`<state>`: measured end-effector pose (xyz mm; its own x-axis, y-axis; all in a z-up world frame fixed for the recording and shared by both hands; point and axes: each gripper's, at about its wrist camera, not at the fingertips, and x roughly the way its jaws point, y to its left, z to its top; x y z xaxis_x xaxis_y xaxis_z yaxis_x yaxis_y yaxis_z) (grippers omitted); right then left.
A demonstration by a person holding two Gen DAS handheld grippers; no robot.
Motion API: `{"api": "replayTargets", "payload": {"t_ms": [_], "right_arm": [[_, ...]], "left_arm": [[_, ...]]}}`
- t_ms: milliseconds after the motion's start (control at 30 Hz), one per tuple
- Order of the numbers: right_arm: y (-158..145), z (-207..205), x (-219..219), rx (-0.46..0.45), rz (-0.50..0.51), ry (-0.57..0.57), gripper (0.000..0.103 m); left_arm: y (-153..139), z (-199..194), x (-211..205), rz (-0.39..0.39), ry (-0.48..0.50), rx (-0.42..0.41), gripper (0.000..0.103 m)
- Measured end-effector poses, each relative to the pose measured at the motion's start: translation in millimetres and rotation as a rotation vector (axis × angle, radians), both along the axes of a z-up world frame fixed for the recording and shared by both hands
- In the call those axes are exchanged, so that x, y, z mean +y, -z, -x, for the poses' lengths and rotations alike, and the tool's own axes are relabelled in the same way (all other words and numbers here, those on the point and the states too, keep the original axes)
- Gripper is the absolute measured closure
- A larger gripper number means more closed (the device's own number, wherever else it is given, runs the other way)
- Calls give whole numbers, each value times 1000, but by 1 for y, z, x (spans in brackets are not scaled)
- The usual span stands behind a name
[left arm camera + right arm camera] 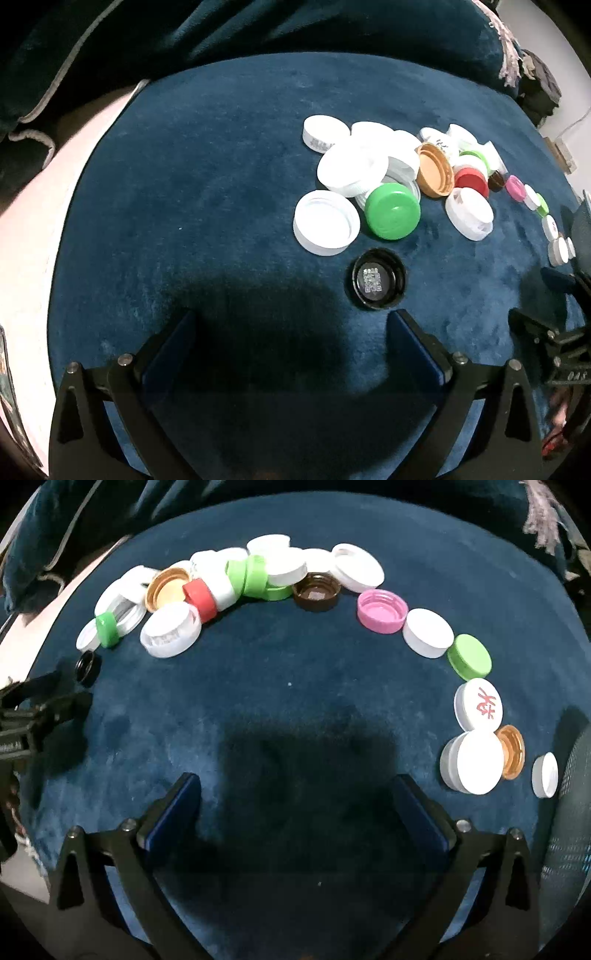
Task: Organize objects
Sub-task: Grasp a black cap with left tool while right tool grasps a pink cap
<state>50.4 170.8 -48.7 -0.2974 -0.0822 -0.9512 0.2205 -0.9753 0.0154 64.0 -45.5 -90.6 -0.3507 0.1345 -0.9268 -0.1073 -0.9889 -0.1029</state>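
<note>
Bottle caps lie on a dark blue velvet surface (221, 166). In the left wrist view a black cap (377, 282) lies mouth up just beyond my open left gripper (291, 325), with a green cap (392, 211) and a white cap (326, 222) behind it at the front of a heap. In the right wrist view the caps curve in an arc: a pink cap (382, 610), a brown cap (317, 591), a red cap (199, 599), and a white cap with red writing (478, 704). My right gripper (297, 790) is open over bare cloth, holding nothing.
A pale edge (33, 221) borders the cloth on the left. Dark blue fabric (258, 29) rises behind. The other gripper's black frame (33, 716) shows at the left edge of the right wrist view, near the black cap (88, 666). A mesh object (569, 830) stands at right.
</note>
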Motion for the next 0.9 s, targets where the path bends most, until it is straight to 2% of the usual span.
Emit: {"api": "replayTargets", "payload": {"t_ms": [100, 200, 233, 367, 433, 467, 500, 533, 633, 700, 900], "right_arm": [[-1, -2, -1, 6, -4, -11, 0], [-5, 0, 0, -9, 13, -12, 0], [-6, 0, 0, -5, 17, -10, 0], [-7, -2, -3, 10, 10, -18, 0], [-10, -3, -4, 18, 19, -22, 0], [-13, -3, -4, 27, 31, -23, 0], [-18, -4, -3, 47, 49, -22, 2], [-23, -5, -2, 70, 66, -22, 2], [-42, -2, 1, 170, 81, -3, 2], [-48, 5, 4, 204, 74, 17, 2], [-48, 48, 28, 234, 57, 95, 8]], "left_arm": [[-6, 1, 3, 7, -3, -8, 2], [-19, -3, -4, -136, -37, 51, 3], [-21, -3, -5, -160, -41, 61, 4], [-22, 3, 1, -160, -40, 62, 17], [-23, 5, 5, -137, -26, 71, 30], [-24, 5, 5, -122, -18, 82, 52], [-23, 3, 3, -113, -13, 84, 69], [-22, 3, 4, -110, -7, 83, 72], [-23, 6, 2, -138, 0, 82, 72], [-25, 3, 0, -148, 10, 82, 72], [-26, -3, -3, -184, 11, 62, 72]]}}
